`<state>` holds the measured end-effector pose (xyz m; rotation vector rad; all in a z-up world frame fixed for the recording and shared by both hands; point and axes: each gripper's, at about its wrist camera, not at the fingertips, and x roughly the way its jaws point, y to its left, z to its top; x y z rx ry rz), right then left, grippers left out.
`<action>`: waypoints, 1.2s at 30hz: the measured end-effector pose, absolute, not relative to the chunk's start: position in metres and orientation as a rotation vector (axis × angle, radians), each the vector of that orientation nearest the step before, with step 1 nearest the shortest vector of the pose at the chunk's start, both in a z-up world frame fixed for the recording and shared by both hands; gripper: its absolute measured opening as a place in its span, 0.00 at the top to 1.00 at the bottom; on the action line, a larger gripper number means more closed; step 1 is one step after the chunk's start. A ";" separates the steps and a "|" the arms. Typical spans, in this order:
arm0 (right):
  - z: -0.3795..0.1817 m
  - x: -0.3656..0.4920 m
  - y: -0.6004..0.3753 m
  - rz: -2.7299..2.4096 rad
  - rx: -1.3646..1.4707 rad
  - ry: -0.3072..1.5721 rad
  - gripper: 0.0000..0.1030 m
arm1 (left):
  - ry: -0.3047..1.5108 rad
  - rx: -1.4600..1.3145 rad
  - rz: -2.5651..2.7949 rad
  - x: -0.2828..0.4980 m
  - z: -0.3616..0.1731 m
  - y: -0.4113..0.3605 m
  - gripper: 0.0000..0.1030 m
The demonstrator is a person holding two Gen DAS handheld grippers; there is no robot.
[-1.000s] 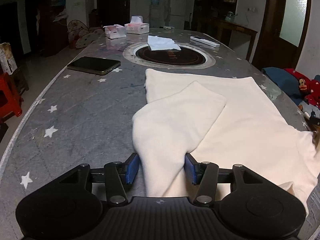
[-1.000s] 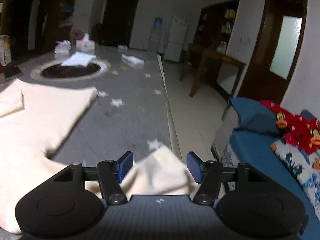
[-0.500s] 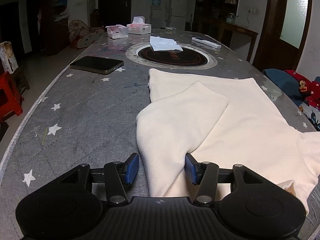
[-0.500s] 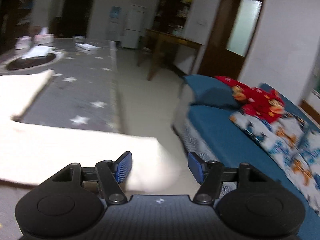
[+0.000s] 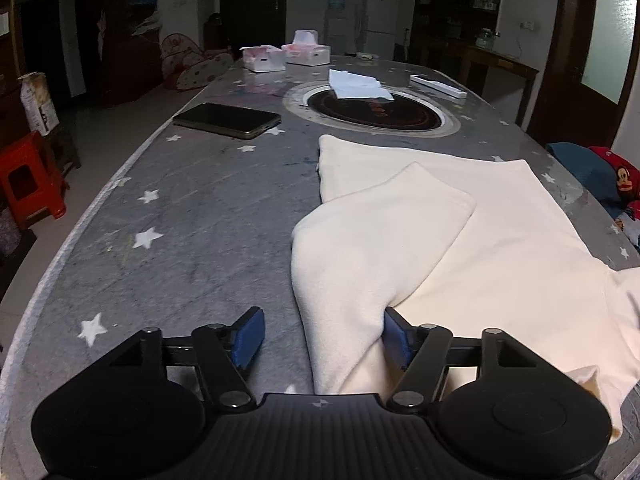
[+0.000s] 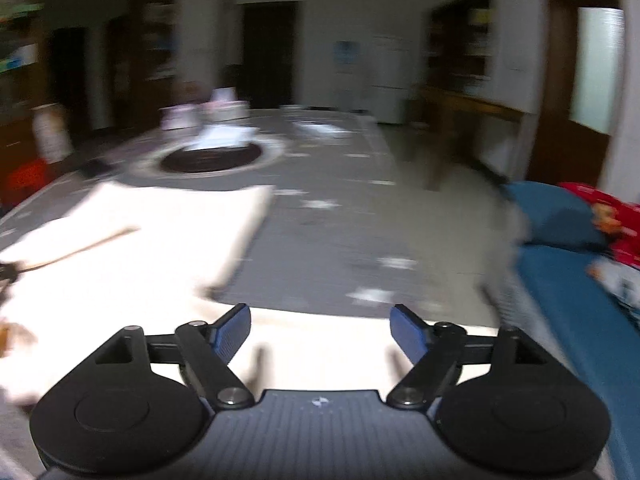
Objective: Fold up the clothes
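Now both jaws have just opened, cream garment [image 5: 460, 240] lying loose between them.

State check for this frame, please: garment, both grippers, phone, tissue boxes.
Cream garment: flat on the table, left sleeve folded over the body.
Left gripper: jaws just opened, sleeve between them.
Right gripper: just opened, above cloth.
Phone: lying flat, dark.
Tissue boxes: open.
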<state>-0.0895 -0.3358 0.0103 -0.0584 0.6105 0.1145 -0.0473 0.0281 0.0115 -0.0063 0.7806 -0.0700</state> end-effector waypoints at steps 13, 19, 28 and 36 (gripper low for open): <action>0.002 -0.102 -0.215 0.585 -0.349 0.615 0.22 | 0.699 0.081 -0.265 -0.085 0.030 -0.009 0.34; 0.005 -0.119 -0.205 0.626 -0.468 0.569 0.22 | 0.657 0.171 -0.366 -0.093 0.024 -0.036 0.36; -0.002 -0.118 -0.197 0.661 -0.443 0.559 0.22 | 0.693 0.294 -0.361 -0.096 0.010 -0.036 0.35; 0.015 -0.097 -0.217 0.611 -0.336 0.527 0.19 | 0.616 0.229 -0.296 -0.048 0.042 -0.038 0.32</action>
